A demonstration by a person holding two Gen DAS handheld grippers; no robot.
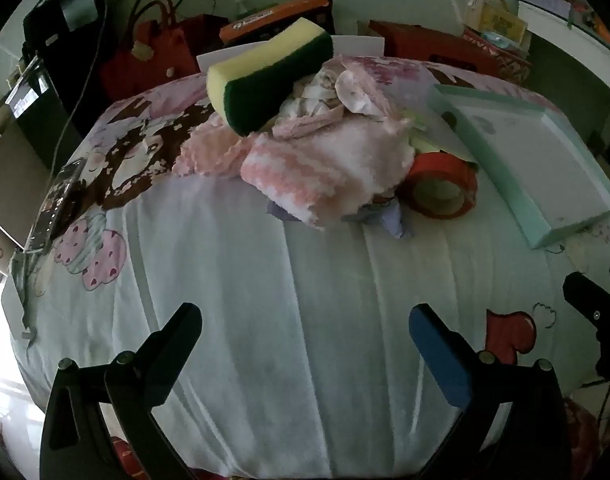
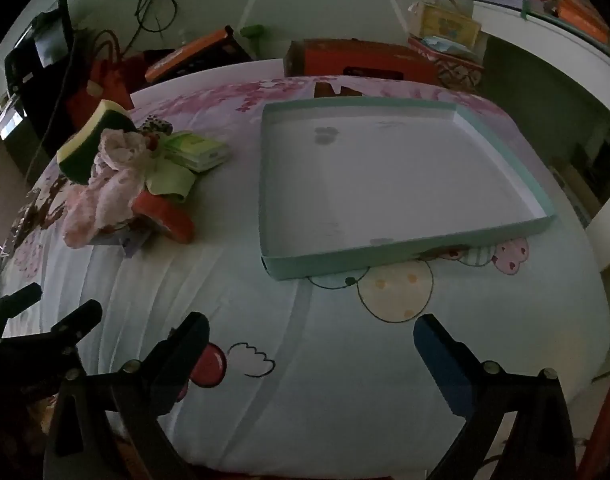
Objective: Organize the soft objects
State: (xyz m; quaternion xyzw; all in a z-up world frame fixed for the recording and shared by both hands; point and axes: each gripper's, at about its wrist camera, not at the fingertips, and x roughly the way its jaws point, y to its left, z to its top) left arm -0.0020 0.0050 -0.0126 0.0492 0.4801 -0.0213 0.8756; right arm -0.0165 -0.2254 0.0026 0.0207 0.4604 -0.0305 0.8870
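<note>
Both grippers hover over the bed (image 1: pixel 305 280), the left gripper (image 1: pixel 305 328) and right gripper (image 2: pixel 311 332) with jaws spread wide and nothing between them. At twelve o'clock from the left one lies a heap of pink cloths (image 1: pixel 305 160) with a sponge (image 1: pixel 265 76) on top, a red tape roll (image 1: pixel 441 188) touching its right side. The shallow tray (image 2: pixel 385 256), seemingly bare in this dim light, sits at twelve o'clock from the right.

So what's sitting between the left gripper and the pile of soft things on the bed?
Nothing: in the left wrist view only bare bedsheet lies between the open left gripper and the pile's pink knitted cloth.
</note>
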